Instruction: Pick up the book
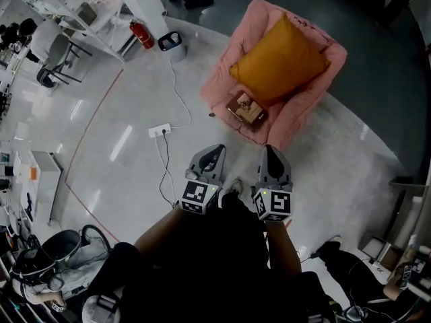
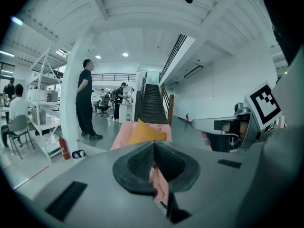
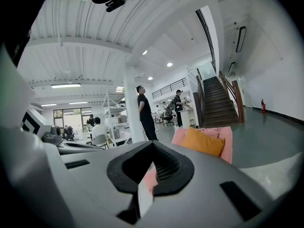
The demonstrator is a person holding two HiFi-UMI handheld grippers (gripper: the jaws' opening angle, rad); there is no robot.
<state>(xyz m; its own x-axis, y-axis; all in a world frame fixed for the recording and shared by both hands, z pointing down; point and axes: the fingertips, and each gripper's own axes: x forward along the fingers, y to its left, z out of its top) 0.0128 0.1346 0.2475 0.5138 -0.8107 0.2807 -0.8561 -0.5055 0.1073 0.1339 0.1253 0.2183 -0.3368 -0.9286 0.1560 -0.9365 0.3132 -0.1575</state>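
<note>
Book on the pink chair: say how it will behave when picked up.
The book looks flat and stiff-covered, so it is probably rigid. It lies on the soft chair seat near the front edge; pressing may sink it, pushing may slide it off.

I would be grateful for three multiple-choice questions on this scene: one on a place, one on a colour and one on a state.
1. Where does the book lie?
A. on a desk
B. on the front of the seat of the armchair
C. between the jaws of a gripper

2. What colour is the cushion on the armchair?
A. orange
B. blue
C. white

3. How do the jaws of the left gripper stand?
A. wide apart
B. closed on the book
C. closed together, with nothing between them

Answers:
1. B: the head view shows the book on the seat, just in front of the cushion.
2. A: the cushion is orange against the pink armchair.
3. C: the left gripper view shows the pads meeting, with the armchair some way ahead.
</note>
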